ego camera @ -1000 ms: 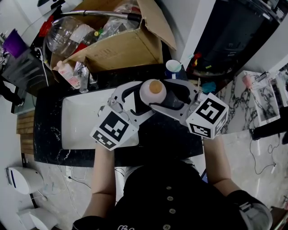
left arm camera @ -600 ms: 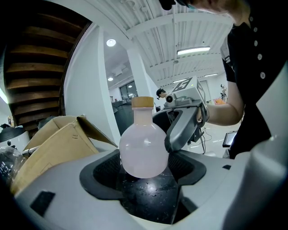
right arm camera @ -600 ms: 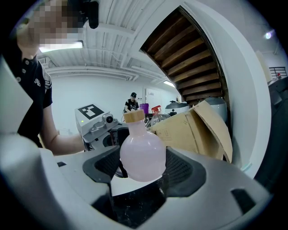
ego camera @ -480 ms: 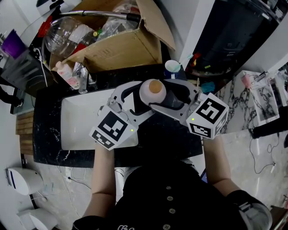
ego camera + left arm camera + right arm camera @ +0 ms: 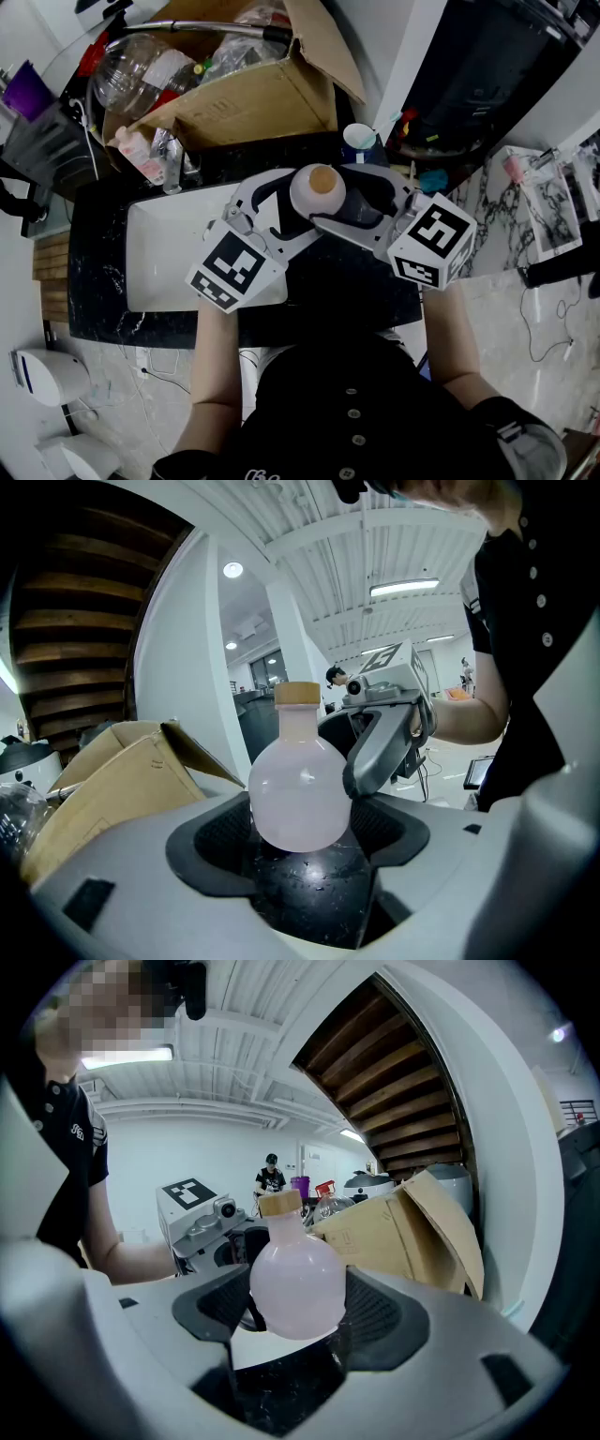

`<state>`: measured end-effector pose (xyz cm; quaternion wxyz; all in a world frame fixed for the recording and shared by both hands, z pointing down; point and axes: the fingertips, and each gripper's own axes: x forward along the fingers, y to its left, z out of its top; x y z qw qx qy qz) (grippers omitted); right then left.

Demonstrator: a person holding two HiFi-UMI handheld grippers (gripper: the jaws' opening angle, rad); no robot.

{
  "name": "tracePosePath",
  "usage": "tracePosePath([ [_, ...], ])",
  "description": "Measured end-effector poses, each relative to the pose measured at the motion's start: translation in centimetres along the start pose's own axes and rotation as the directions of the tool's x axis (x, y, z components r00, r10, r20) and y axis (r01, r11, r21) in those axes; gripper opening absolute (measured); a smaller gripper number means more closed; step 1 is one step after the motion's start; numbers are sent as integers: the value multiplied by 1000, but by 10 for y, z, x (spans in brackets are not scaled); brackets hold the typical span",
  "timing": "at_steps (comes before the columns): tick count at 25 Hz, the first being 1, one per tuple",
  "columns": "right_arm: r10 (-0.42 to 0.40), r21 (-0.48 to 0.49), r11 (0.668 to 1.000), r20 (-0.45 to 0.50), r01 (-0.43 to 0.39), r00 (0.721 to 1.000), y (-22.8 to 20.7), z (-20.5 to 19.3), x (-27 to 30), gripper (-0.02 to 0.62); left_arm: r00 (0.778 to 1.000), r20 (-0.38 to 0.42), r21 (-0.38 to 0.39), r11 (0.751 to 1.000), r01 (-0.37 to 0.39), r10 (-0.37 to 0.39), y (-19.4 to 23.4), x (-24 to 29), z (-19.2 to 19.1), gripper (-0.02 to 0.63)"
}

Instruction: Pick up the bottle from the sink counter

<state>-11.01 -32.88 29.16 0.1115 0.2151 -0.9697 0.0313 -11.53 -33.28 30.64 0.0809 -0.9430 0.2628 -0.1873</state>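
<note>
A round, pale pink bottle (image 5: 319,190) with a tan cap stands upright between both grippers, above the black sink counter (image 5: 98,281). My left gripper (image 5: 286,197) reaches in from the left with its white jaws pressed on the bottle's belly (image 5: 300,794). From the right, my right gripper (image 5: 361,204) has its grey jaws against the same bottle (image 5: 297,1283). In the left gripper view one right gripper finger (image 5: 380,747) lies against the bottle's side. I cannot tell whether the bottle's base touches the counter.
A white sink basin (image 5: 164,248) lies left of the grippers. An open cardboard box (image 5: 253,98) full of plastic bottles stands behind it. A small cup (image 5: 361,141) sits just beyond the bottle. Small bottles (image 5: 141,155) stand at the counter's back left.
</note>
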Motion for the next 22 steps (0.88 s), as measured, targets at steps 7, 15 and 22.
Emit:
tracePosePath([
  [7,5,-5,1000,1,-5,1000,1,1,-1,324,1000,1,-4,1000,-5,5,-1,-1,1,350],
  [15,13,-4,1000,-4,-13,1000,2,0,2,324,1000,-9,-9,1000,-13,13,0,-3,-2,350],
  [22,13,-6,1000,-3,-13,1000,1,4,6,322,1000,4,-15,1000,-17,17,6,-6,-1,350],
])
